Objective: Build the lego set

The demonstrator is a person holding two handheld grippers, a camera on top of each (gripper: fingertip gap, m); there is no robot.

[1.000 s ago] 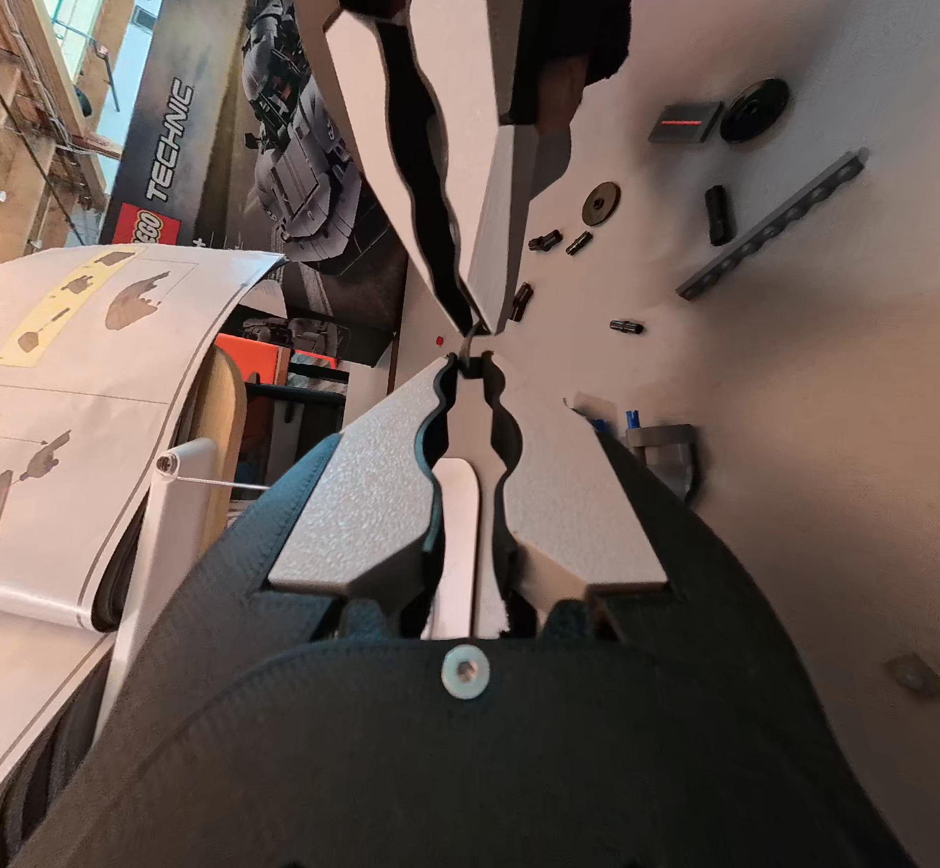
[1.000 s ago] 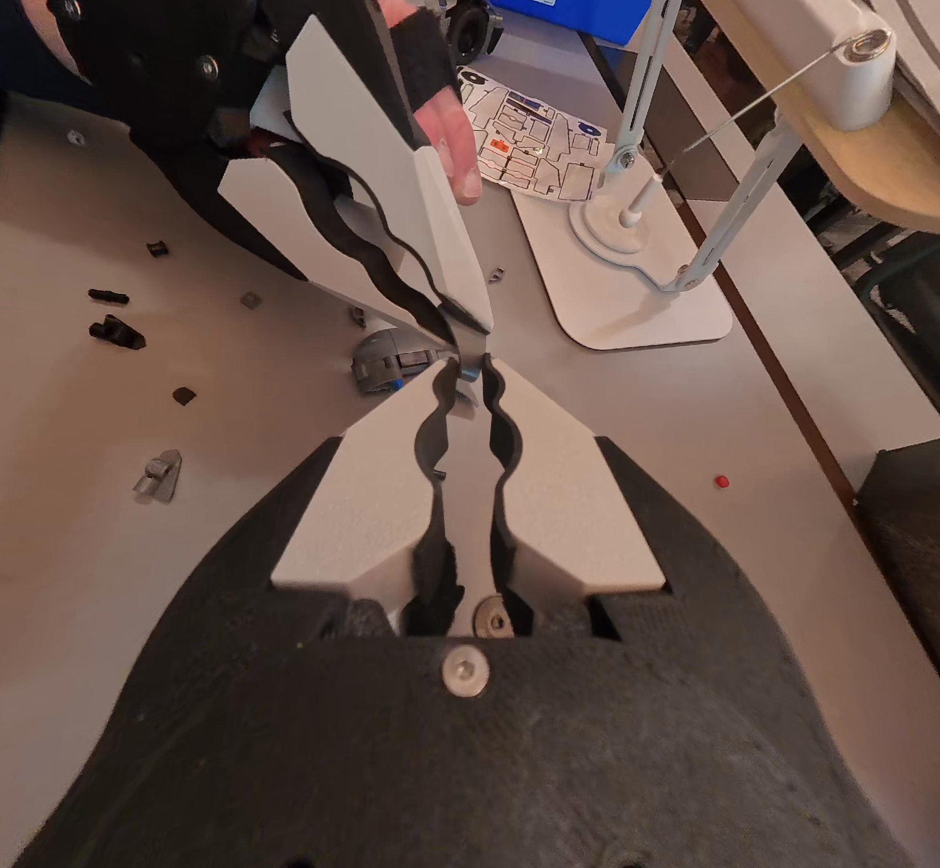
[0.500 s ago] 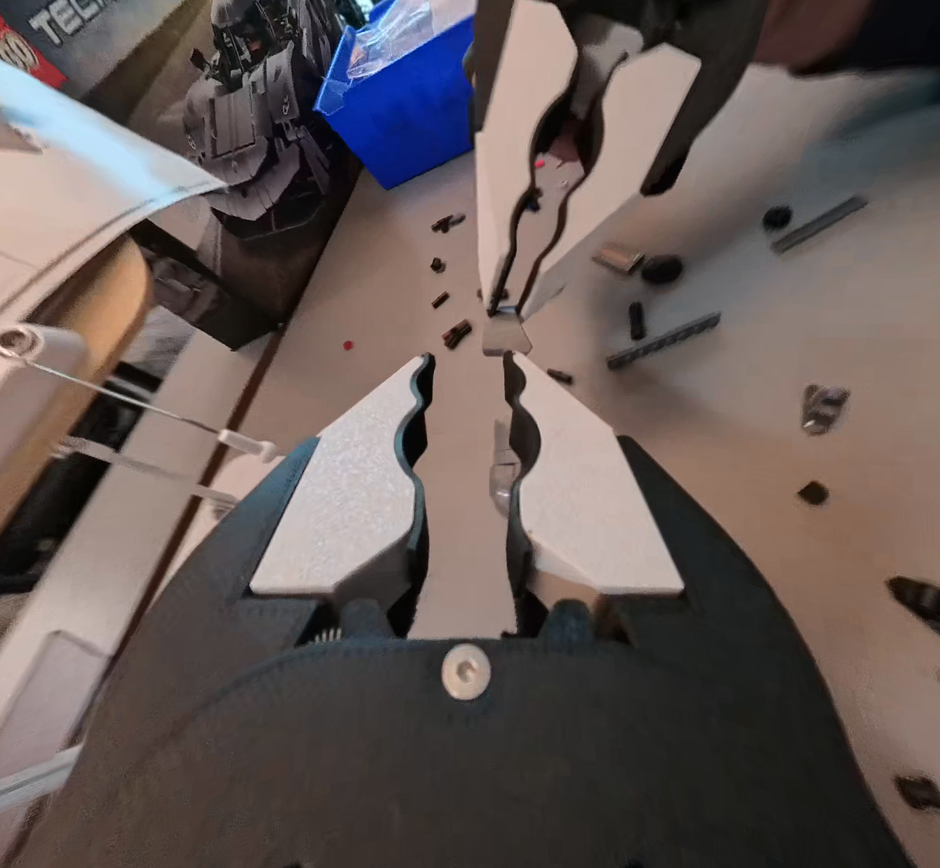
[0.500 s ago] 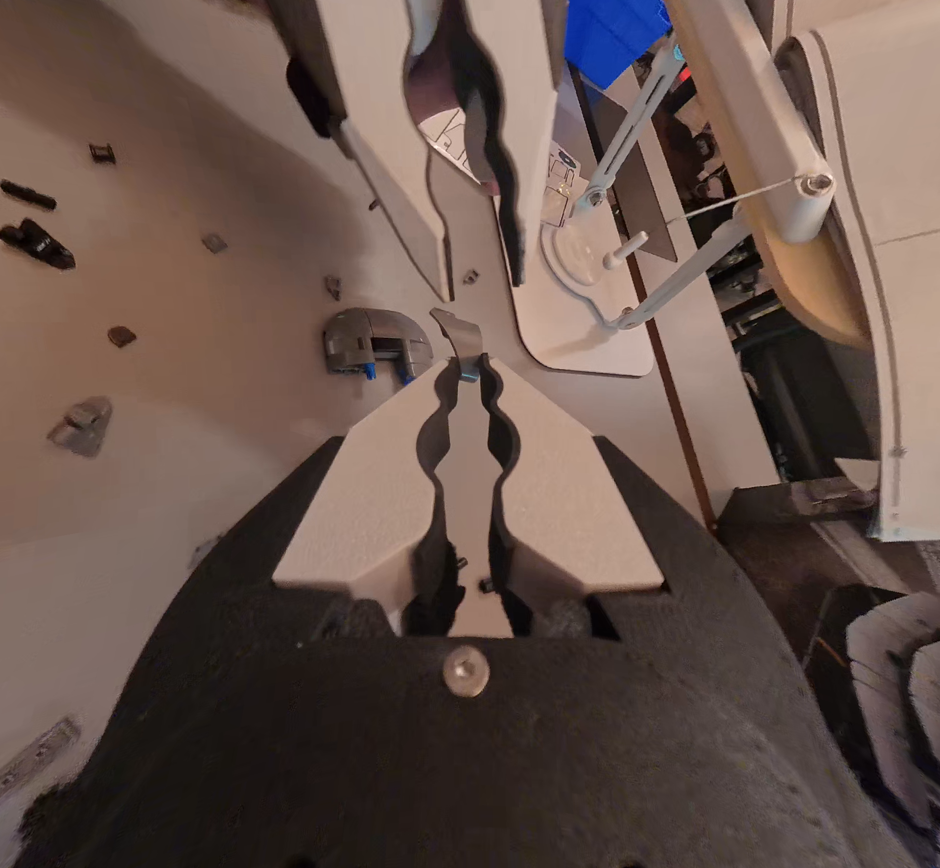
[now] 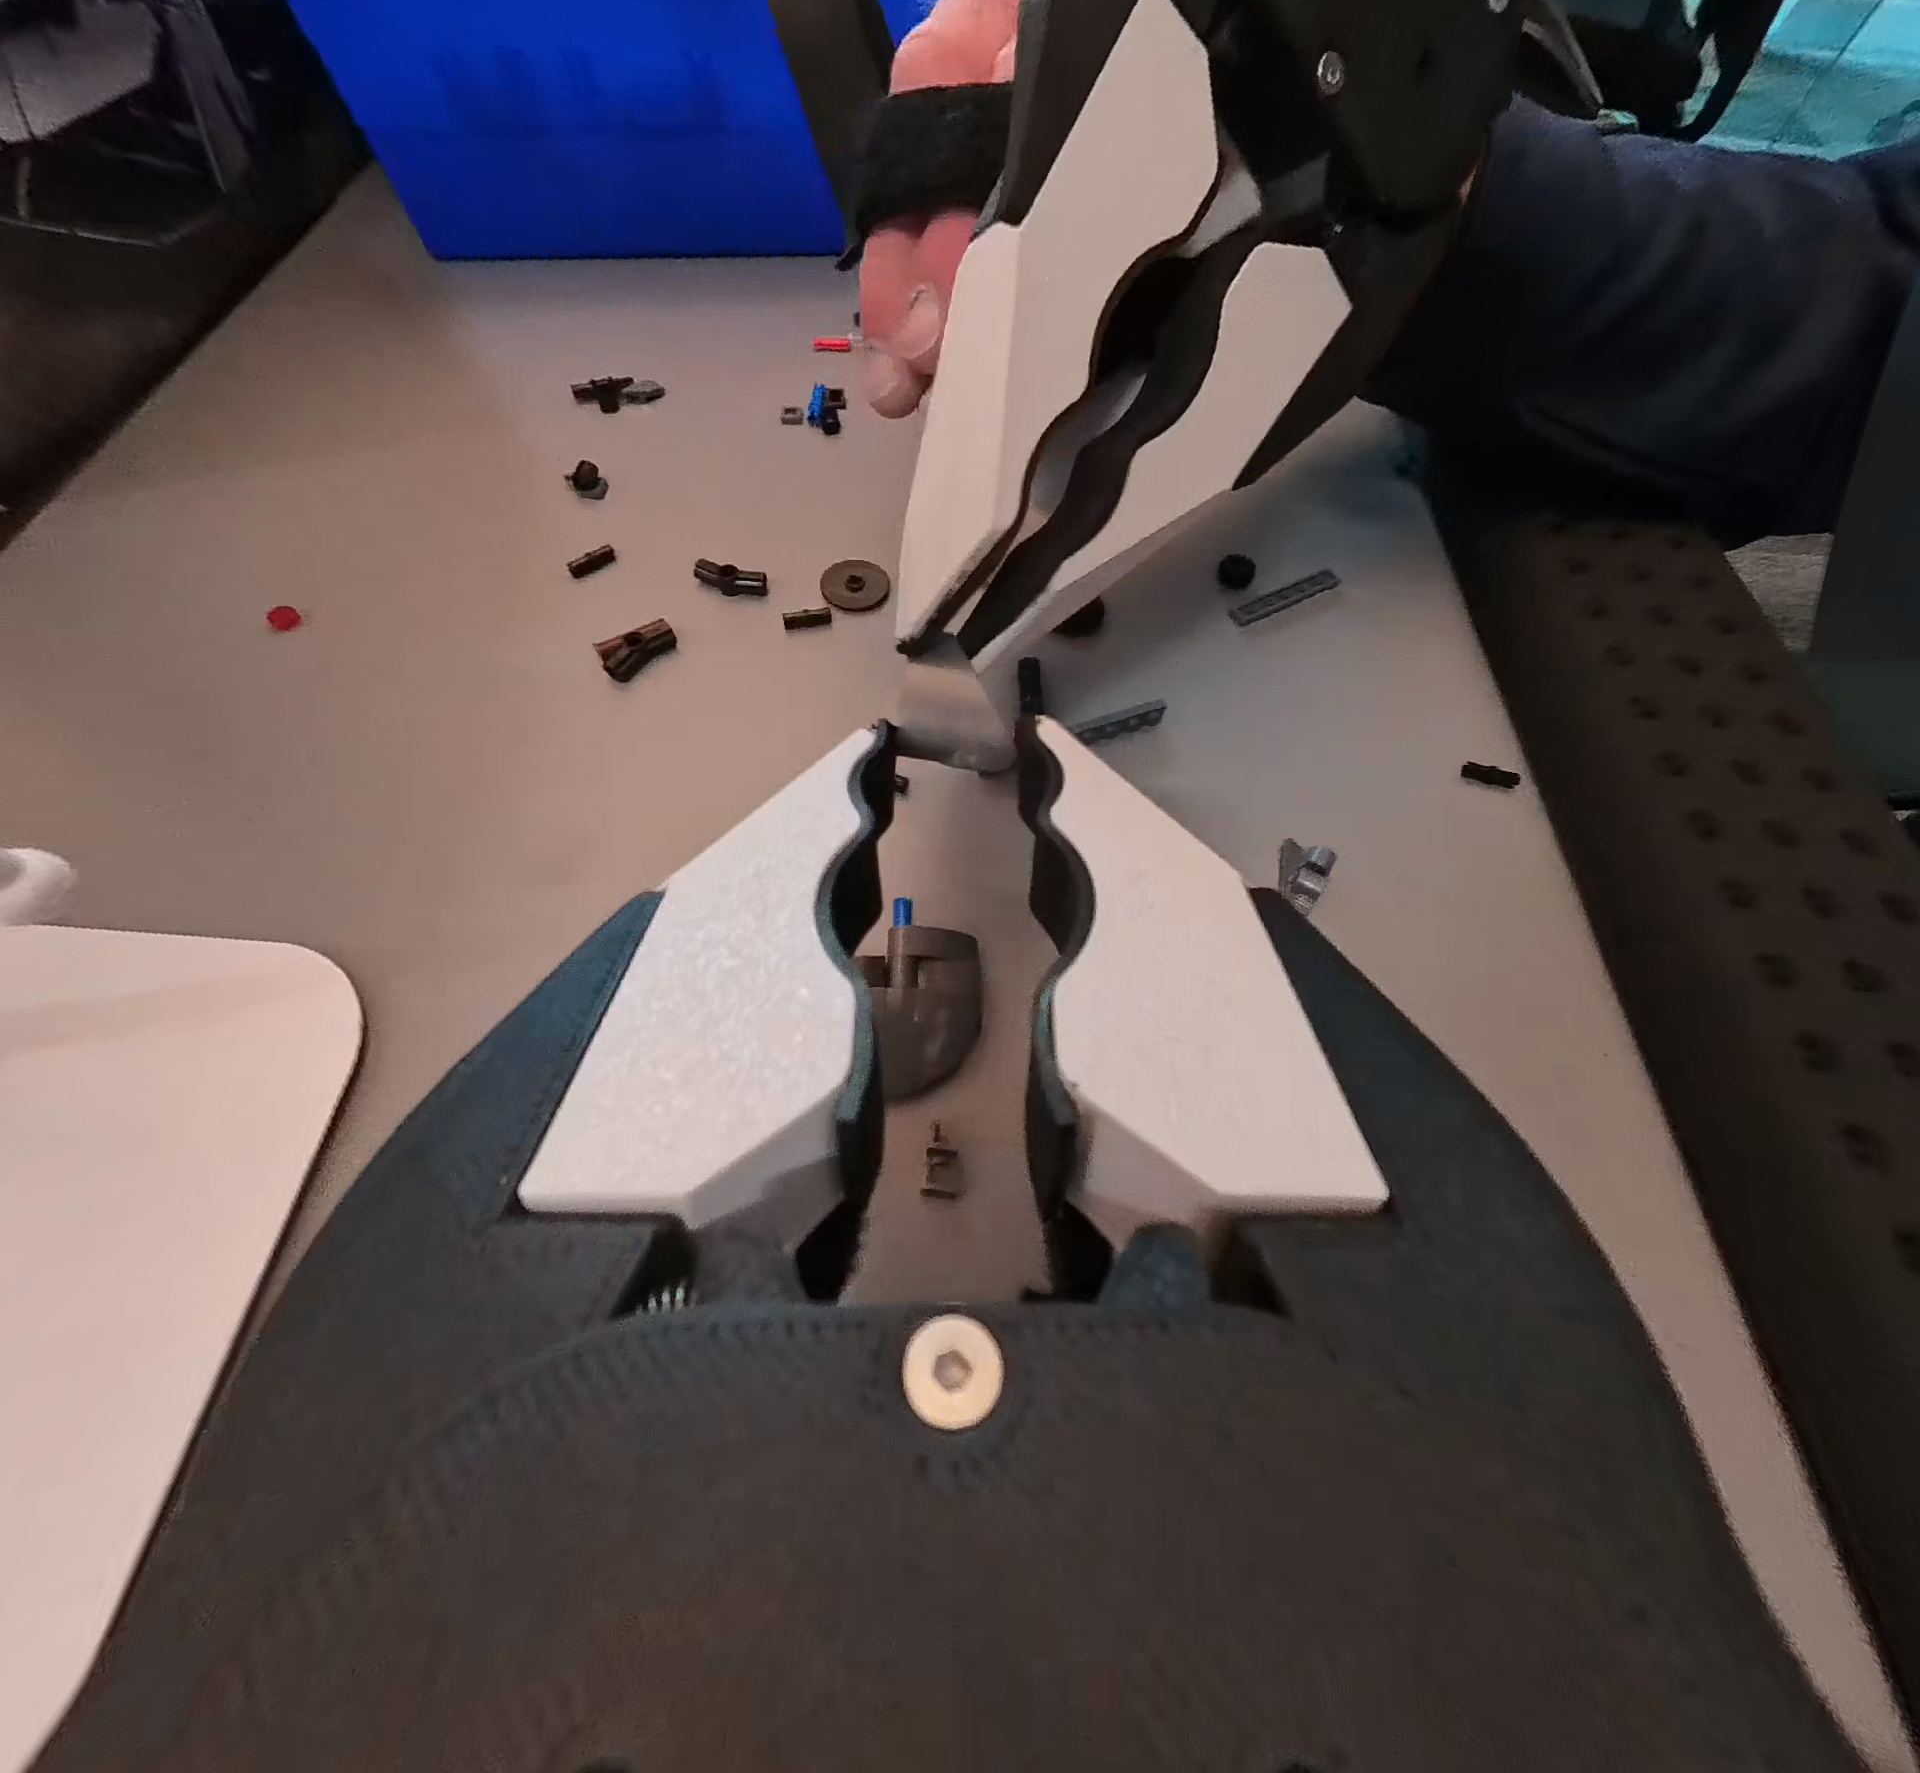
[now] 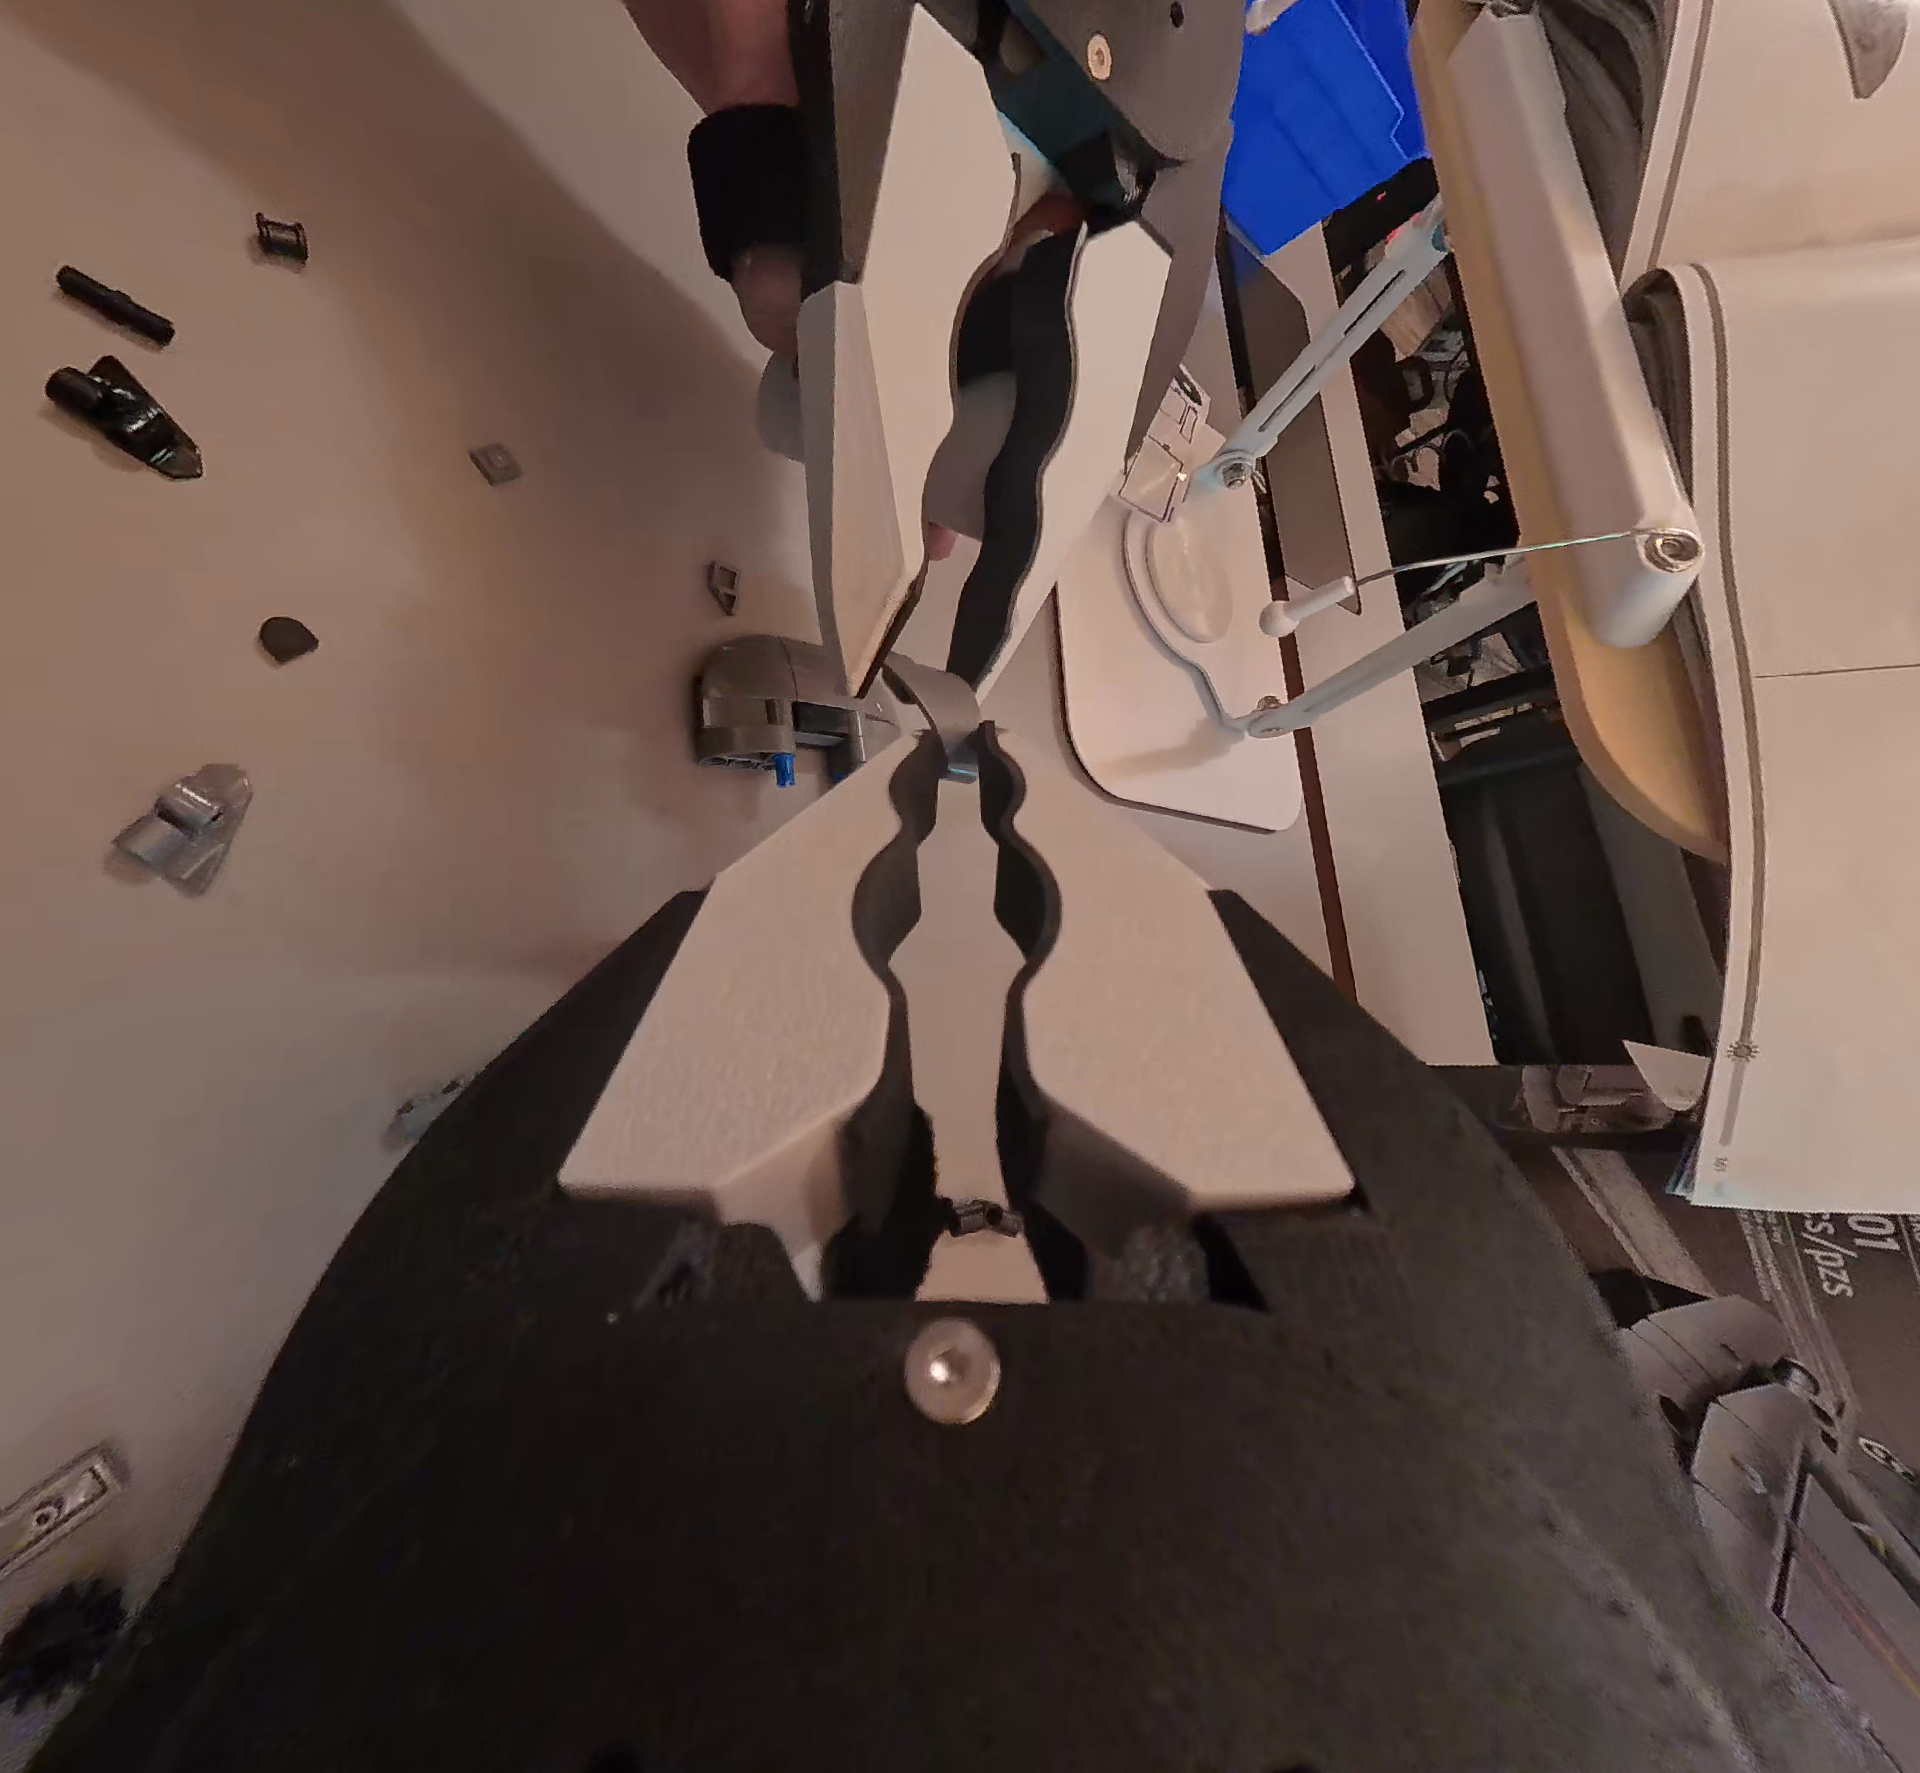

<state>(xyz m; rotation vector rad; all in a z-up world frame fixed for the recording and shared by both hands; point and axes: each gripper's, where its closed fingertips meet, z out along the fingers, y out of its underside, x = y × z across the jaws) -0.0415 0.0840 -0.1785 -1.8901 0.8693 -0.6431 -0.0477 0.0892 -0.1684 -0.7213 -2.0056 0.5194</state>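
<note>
My right gripper (image 6: 951, 747) is shut on a small curved grey lego panel (image 6: 940, 695) and holds it above the table. In the left wrist view the right gripper (image 5: 940, 648) comes down from above with the panel (image 5: 951, 710) at its tips. My left gripper (image 5: 956, 741) is open, with its fingertips on either side of the panel's free end; I cannot tell whether they touch it. It shows from above in the right wrist view (image 6: 914, 674). A grey sub-assembly with blue pins (image 5: 920, 1006) lies on the table under my left fingers and also shows in the right wrist view (image 6: 779, 710).
Loose black pins (image 5: 634, 648), a black disc (image 5: 854, 583), a red stud (image 5: 281, 619) and grey beams (image 5: 1283, 597) are scattered on the table. A blue bin (image 5: 582, 92) stands at the back. The booklet stand's white base (image 6: 1174, 715) and booklet (image 6: 1818, 476) are nearby. Both grippers' tips are close together, under 4 cm apart.
A second ago both grippers were shut on the panel. The left one let go, opened and swung round; its open tips now bracket the panel again. The right kept its hold.
</note>
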